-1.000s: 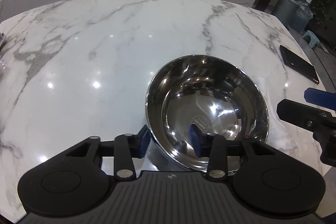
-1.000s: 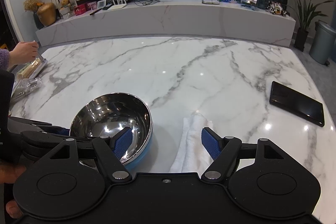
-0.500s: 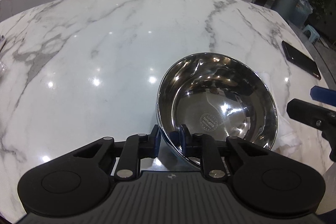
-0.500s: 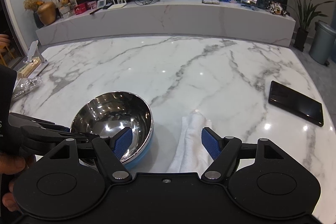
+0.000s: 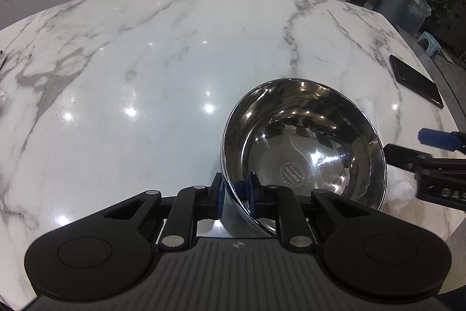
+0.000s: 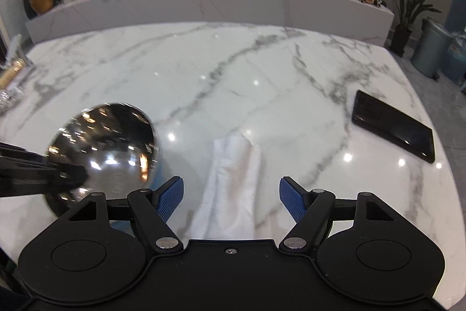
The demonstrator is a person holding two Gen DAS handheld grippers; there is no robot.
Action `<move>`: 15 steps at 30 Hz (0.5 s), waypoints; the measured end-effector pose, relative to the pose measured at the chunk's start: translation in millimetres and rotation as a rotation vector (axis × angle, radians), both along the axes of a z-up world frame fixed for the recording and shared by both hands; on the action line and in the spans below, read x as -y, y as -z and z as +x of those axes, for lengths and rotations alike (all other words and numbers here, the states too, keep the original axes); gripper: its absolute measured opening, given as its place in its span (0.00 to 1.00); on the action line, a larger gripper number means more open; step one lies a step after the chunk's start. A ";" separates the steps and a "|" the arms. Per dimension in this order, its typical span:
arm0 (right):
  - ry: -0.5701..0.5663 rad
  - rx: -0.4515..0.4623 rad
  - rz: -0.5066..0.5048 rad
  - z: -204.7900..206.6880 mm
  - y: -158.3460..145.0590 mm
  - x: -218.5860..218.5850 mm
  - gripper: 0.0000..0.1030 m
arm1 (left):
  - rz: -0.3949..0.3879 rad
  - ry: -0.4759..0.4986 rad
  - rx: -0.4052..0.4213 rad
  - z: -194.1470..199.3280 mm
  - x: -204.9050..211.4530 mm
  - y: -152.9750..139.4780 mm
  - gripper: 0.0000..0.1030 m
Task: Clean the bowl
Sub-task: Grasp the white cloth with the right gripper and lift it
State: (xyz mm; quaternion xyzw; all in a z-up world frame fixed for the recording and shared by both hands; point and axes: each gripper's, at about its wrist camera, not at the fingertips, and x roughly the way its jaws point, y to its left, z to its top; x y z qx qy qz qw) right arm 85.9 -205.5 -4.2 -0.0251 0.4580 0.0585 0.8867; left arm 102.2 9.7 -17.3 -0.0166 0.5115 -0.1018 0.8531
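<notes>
At the bottom centre of the left wrist view, the left gripper (image 5: 235,194) pinches the near rim of the shiny round stainless-steel bowl (image 5: 303,147) between its blue-padded fingers (image 5: 252,196), the bowl tilted at lower right over the white marble counter (image 5: 145,77). In the right wrist view, the right gripper (image 6: 231,197) has its fingers spread wide above a crumpled white cloth (image 6: 233,179) at lower centre. Farther off, a flat black phone (image 6: 391,126) lies at right.

One bowl (image 5: 303,147), one white cloth (image 6: 230,188), one phone (image 6: 393,126), two grippers (image 5: 235,196) (image 6: 231,198).
</notes>
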 end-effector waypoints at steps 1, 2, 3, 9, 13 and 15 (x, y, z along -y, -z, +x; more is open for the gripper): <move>-0.002 -0.010 -0.006 1.8 2.9 -0.5 0.70 | 0.000 0.000 0.000 -0.1 -0.1 0.1 0.14; -0.004 -0.020 -0.012 3.5 5.9 -0.9 0.70 | 0.001 0.000 0.001 -0.2 -0.1 0.2 0.14; -0.007 -0.028 -0.019 5.2 8.7 -1.6 0.69 | 0.001 0.001 0.001 -0.4 0.0 0.3 0.14; -0.027 -0.071 -0.051 8.2 22.4 -4.4 0.48 | 0.005 0.003 0.003 -0.8 0.2 0.2 0.14; -0.034 -0.079 -0.053 9.0 28.2 -4.6 0.46 | 0.010 0.002 0.004 -0.7 0.7 -0.7 0.14; -0.037 -0.083 -0.051 8.7 29.3 -4.7 0.40 | 0.013 0.003 0.006 -1.3 1.0 -0.9 0.14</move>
